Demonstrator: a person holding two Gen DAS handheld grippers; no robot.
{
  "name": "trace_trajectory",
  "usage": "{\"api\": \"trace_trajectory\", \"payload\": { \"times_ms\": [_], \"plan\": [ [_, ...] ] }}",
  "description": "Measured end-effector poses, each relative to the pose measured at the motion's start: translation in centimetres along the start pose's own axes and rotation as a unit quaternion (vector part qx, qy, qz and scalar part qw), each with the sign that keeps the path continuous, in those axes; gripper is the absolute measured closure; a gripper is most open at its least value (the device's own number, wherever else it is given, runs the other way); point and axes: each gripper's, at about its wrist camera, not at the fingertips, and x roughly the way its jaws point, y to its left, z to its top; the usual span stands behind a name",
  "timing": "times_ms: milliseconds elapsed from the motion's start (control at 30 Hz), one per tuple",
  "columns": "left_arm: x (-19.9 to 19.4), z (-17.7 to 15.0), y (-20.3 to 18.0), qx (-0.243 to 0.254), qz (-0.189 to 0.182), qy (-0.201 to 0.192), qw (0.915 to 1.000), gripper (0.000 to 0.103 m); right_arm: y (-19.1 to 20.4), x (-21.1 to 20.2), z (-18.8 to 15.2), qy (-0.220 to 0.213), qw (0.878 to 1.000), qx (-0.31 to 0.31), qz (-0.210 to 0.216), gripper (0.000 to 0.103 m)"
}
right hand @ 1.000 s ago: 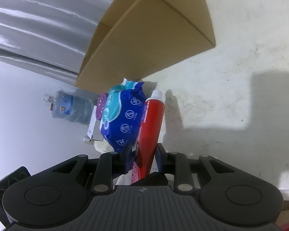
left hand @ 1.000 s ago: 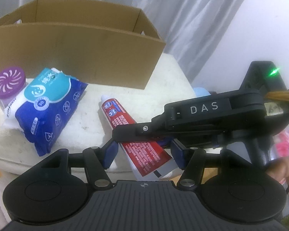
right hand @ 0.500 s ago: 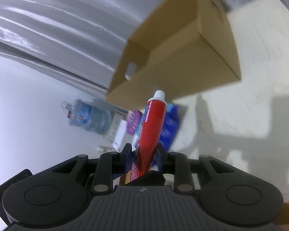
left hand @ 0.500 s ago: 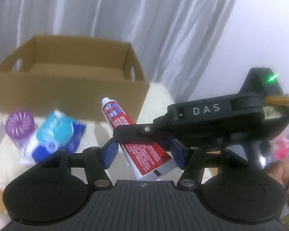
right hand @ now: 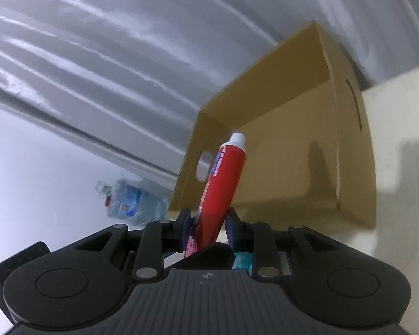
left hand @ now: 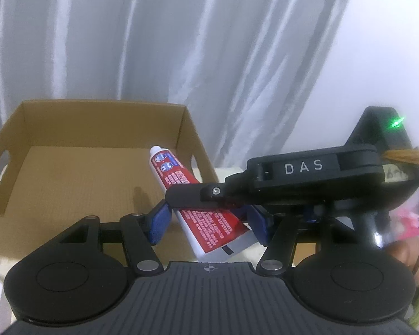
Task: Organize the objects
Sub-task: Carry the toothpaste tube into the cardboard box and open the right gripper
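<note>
A red and white toothpaste tube [left hand: 178, 176] hangs in the air, held by both grippers. My left gripper [left hand: 209, 223] is shut on its wide flat end, a blue pad against each edge. My right gripper [left hand: 198, 198] comes in from the right across the tube's lower half. In the right wrist view that gripper [right hand: 208, 223] is shut on the tube [right hand: 226, 173], whose white cap points up and away. The cap end hangs over the open cardboard box [left hand: 97, 122], whose inside is bare. The same box [right hand: 293, 167] stands just beyond the tube.
Grey curtains hang behind the box. The box rests on a white padded surface [right hand: 399, 139]. A large water bottle [right hand: 128, 201] stands on the floor to the left. A person's hand [left hand: 407, 254] holds the right gripper's handle at the right edge.
Both grippers rose with the tube from the padded surface up to the box's opening. The blue wipes pack and purple-lidded jar dropped out of view. Neither grip changed.
</note>
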Motion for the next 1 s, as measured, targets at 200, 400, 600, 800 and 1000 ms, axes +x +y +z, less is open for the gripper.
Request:
{"api": "trace_trajectory", "payload": {
  "times_ms": [200,400,600,800,1000],
  "plan": [
    [5.6,4.5,3.9,-0.037,-0.027,0.042,0.998,0.043,-1.7,3.7,5.4,0.01,0.999,0.031,-0.027,0.074],
    [10.4,6.2,6.9,-0.088,-0.05,0.087,0.9911,0.044,-3.5,6.3,8.6,0.013,0.996,0.022,-0.089,0.074],
    [11.5,6.1,7.6,-0.104,-0.04,0.094,0.9893,0.039,-3.2,6.8,8.9,0.013,0.993,-0.007,-0.121,0.071],
    [9.8,5.4,6.6,-0.087,-0.027,0.092,0.9916,0.034,-3.3,5.6,8.1,0.008,0.993,-0.001,-0.114,0.071],
    [7.3,5.3,5.4,-0.069,-0.005,0.083,0.9942,0.028,-1.8,3.2,6.7,0.0,0.995,-0.016,-0.099,0.071]
  ]
}}
